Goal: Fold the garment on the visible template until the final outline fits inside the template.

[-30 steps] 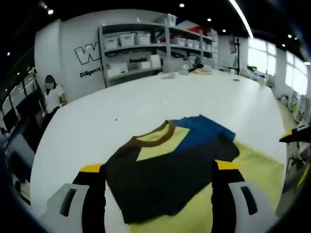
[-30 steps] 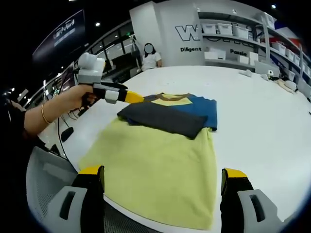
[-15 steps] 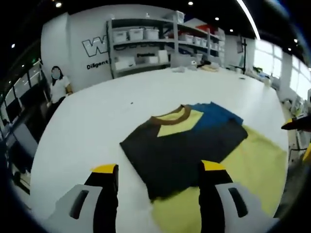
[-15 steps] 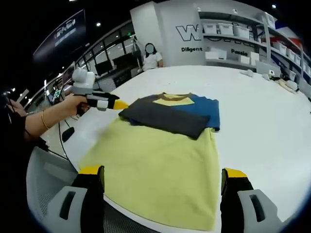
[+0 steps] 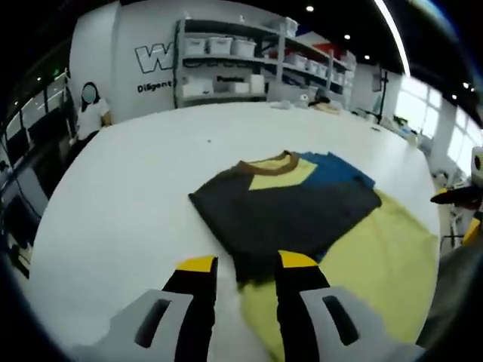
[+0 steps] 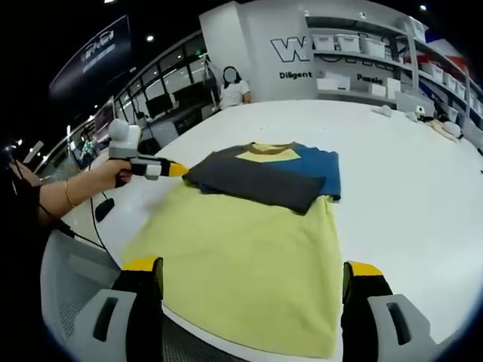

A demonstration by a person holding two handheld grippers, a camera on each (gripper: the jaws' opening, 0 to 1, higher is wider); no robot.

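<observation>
The jaws of the left gripper (image 5: pixel 240 265) stand narrow, gripping nothing, just before the near edge of the folded garment (image 5: pixel 290 207). The right gripper (image 6: pixel 253 273) has wide jaws, and the yellow template (image 6: pixel 241 260) lies between them on the white table (image 6: pixel 407 188). The right gripper view also shows the hand (image 6: pixel 102 175) holding the left gripper.

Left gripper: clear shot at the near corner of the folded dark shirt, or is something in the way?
Probably yes. The left gripper sits just short of the folded dark shirt's near corner, jaws narrowly apart, with bare white table beside it and nothing between. The right gripper is back over the yellow template.
</observation>
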